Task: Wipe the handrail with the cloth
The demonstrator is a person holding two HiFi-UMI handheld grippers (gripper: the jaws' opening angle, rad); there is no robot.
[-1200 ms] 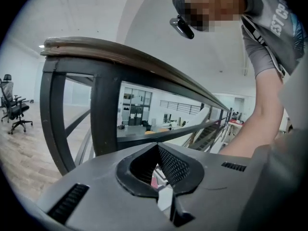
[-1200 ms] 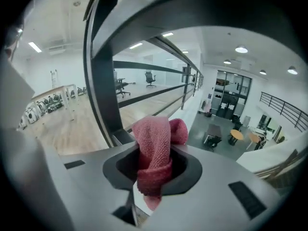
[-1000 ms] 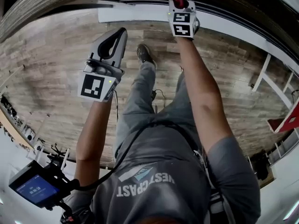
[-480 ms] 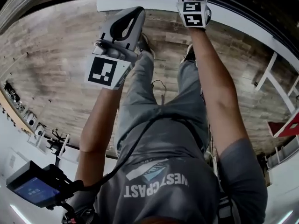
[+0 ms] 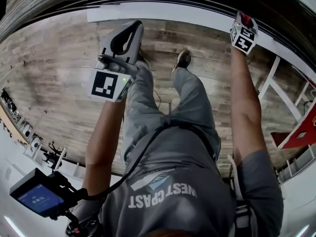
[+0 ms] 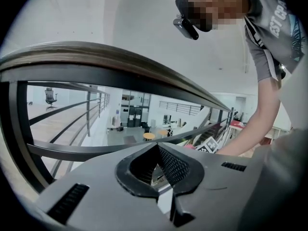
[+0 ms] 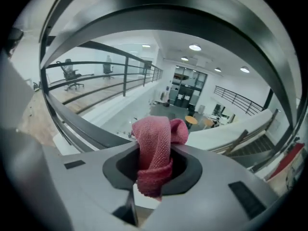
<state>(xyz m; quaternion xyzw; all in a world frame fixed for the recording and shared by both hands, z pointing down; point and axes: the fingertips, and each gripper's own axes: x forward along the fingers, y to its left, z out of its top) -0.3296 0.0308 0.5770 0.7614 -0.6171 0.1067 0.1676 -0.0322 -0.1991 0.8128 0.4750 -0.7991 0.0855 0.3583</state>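
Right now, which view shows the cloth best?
Right gripper view: the red cloth sits centred, pinched in the right gripper. Head view shows only a red sliver above its marker cube. Left gripper view: too small to tell.

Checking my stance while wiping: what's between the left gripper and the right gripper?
In the head view, wood floor and the person's shoe lie between the left gripper and the right gripper.
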